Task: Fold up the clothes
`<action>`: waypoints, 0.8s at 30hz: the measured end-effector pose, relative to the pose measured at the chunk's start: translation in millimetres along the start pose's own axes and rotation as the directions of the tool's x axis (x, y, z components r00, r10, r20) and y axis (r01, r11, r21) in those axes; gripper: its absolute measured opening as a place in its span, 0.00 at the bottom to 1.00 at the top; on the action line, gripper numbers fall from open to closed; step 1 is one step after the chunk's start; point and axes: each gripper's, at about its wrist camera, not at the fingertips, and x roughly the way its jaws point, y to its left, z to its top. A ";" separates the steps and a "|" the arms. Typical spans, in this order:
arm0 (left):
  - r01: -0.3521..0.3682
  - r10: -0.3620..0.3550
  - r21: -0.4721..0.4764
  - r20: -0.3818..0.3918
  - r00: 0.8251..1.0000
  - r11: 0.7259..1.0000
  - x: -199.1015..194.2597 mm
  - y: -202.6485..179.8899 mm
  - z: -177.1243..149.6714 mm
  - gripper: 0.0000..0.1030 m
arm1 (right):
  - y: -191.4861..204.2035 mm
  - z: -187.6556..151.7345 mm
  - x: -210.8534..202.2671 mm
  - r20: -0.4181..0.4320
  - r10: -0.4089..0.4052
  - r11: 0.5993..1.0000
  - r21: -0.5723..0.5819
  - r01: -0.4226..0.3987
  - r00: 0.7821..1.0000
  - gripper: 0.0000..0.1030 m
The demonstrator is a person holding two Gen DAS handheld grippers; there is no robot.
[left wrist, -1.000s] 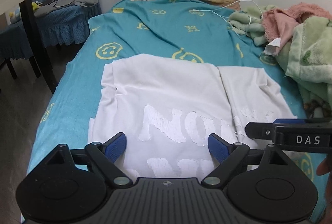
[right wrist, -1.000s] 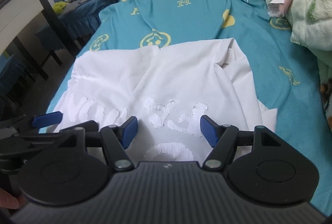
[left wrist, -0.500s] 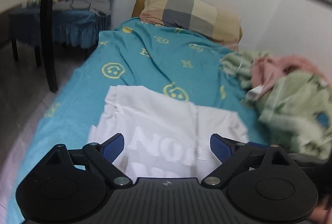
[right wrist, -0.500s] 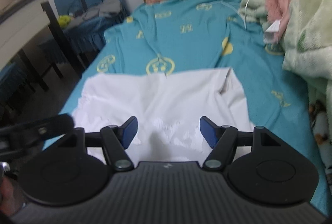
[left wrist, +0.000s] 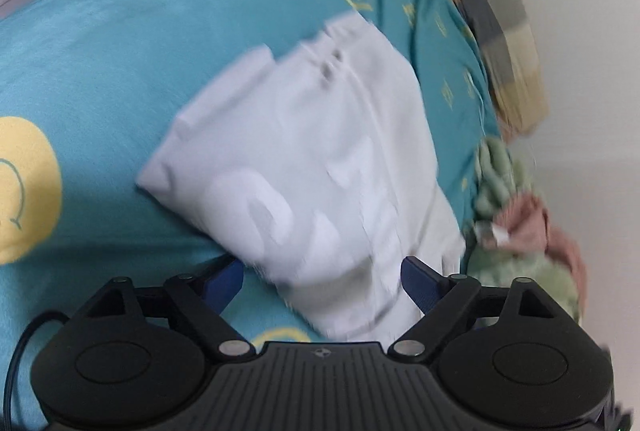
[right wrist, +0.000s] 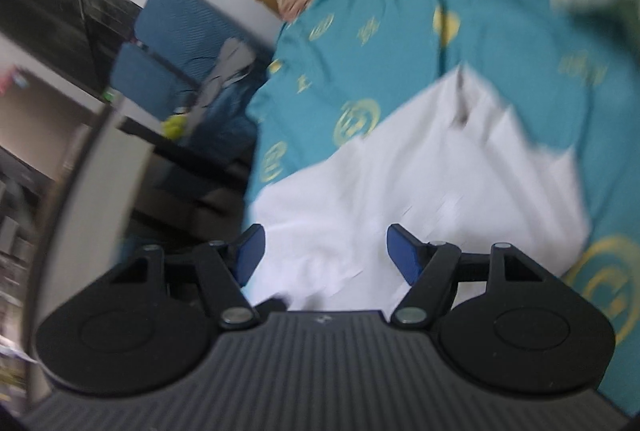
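Observation:
A white shirt (left wrist: 312, 171) with raised white lettering lies folded flat on the teal bedsheet (left wrist: 140, 51). It also shows in the right wrist view (right wrist: 420, 183). My left gripper (left wrist: 322, 281) is open and empty, above the shirt's near edge. My right gripper (right wrist: 324, 257) is open and empty, also above the shirt's near edge. Both views are tilted and blurred by motion.
A checked pillow (left wrist: 496, 27) lies at the head of the bed. A heap of green and pink blankets (left wrist: 520, 223) lies along the bed's right side. A blue chair (right wrist: 176, 71) with a grey cloth stands left of the bed, beside a dark table.
Both grippers have swung and rolled sharply, so both views now tilt. They stay open and empty. The shirt has not moved.

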 end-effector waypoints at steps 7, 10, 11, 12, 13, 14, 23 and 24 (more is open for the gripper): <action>0.011 -0.011 -0.003 0.090 0.996 1.000 -5.3 2.9 0.8 0.37 | -19.5 -33.6 35.9 -0.166 0.320 0.902 0.356 -0.246 0.933 0.68; 0.057 -0.055 -0.012 0.101 0.993 0.998 -13.6 0.8 3.0 0.27 | -28.0 -52.1 49.2 -0.159 0.393 0.827 0.492 -0.272 0.906 0.68; 0.072 -0.070 -0.017 0.103 0.992 0.997 -17.0 -0.1 3.8 0.25 | -31.0 -56.8 53.1 -0.148 0.407 0.804 0.527 -0.276 0.901 0.68; 0.088 -0.085 -0.022 0.106 0.991 0.996 -20.3 -0.9 4.6 0.24 | -34.0 -59.9 56.2 -0.136 0.404 0.791 0.548 -0.271 0.905 0.68; 0.104 -0.101 -0.026 0.107 0.989 0.994 -23.1 -1.9 5.1 0.23 | -38.1 -61.7 58.5 -0.126 0.386 0.786 0.564 -0.255 0.914 0.68; 0.122 -0.119 -0.028 0.108 0.987 0.992 -25.5 -3.0 5.2 0.22 | -43.7 -63.1 60.1 -0.118 0.360 0.782 0.580 -0.230 0.926 0.68; 0.182 -0.178 -0.024 0.109 0.978 0.983 -38.7 -5.6 8.3 0.20 | -79.4 -59.5 44.2 0.031 0.076 0.756 0.650 -0.078 0.997 0.69; 0.182 -0.179 -0.027 0.107 0.978 0.983 -37.6 -5.6 9.1 0.20 | -78.8 -57.4 43.8 0.039 0.058 0.765 0.640 -0.070 0.998 0.69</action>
